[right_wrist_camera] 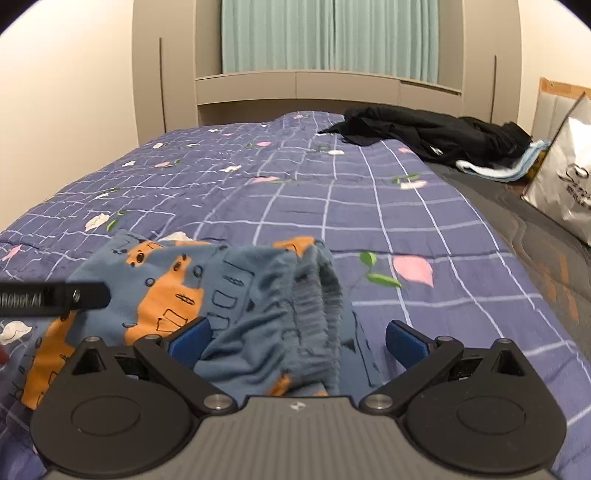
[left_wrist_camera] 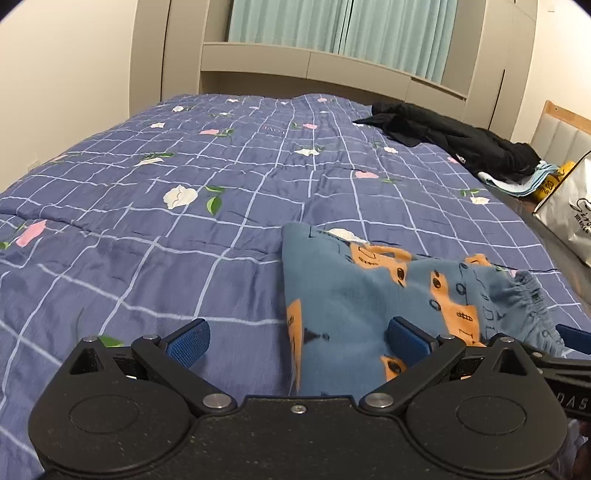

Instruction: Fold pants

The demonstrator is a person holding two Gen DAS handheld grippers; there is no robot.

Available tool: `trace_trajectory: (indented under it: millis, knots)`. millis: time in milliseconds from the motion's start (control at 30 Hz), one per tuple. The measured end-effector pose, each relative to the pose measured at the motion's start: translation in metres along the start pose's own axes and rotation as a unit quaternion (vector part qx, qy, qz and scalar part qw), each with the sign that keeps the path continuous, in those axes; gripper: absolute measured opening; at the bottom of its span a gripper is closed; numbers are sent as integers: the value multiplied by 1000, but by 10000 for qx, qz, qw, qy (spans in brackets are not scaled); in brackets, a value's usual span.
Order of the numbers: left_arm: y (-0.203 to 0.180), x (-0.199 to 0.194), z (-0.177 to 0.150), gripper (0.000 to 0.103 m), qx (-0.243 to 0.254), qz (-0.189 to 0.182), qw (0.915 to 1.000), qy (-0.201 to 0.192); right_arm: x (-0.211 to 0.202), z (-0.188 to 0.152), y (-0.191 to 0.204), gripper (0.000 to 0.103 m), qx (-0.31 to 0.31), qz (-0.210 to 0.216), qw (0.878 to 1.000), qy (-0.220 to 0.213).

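Note:
Small blue pants with orange patches (left_wrist_camera: 354, 295) lie bunched on the blue checked bedspread (left_wrist_camera: 184, 184) near its front edge. My left gripper (left_wrist_camera: 297, 341) is open, its jaws wide apart over the left edge of the pants. In the right wrist view the pants (right_wrist_camera: 229, 295) lie with the gathered elastic waistband (right_wrist_camera: 314, 295) raised. My right gripper (right_wrist_camera: 295, 341) is open, its jaws wide apart on either side of the waistband. The left gripper's black body (right_wrist_camera: 51, 297) shows at the left of that view.
A black garment (left_wrist_camera: 458, 138) lies at the far right of the bed on light blue cloth (left_wrist_camera: 513, 182). A white bag (left_wrist_camera: 569, 214) stands at the right edge. A grey headboard shelf (left_wrist_camera: 310, 66) and teal curtains (left_wrist_camera: 340, 26) are behind.

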State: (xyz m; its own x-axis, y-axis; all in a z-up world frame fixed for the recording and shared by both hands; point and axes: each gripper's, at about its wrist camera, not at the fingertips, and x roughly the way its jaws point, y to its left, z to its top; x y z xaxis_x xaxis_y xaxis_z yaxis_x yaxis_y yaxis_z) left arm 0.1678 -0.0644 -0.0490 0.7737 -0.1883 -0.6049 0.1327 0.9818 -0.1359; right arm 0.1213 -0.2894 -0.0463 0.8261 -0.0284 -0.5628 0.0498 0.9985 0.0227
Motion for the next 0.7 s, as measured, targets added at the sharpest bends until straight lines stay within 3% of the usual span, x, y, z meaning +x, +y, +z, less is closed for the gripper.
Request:
trace_trajectory:
  millis: [200,433,700]
  knots:
    - [-2,-20,-10,102,100,-37,9999,-50,-19,-7,-12,103,198,23,9998,-101]
    - [-4,-31,-28,102,44,-129,9999,65,-31,-24,-21,103,503,37,9987,62]
    - [-6,-38,-39,102,-52,-120,9999,93,-37,-35,-18,103,446,-104,9989,91]
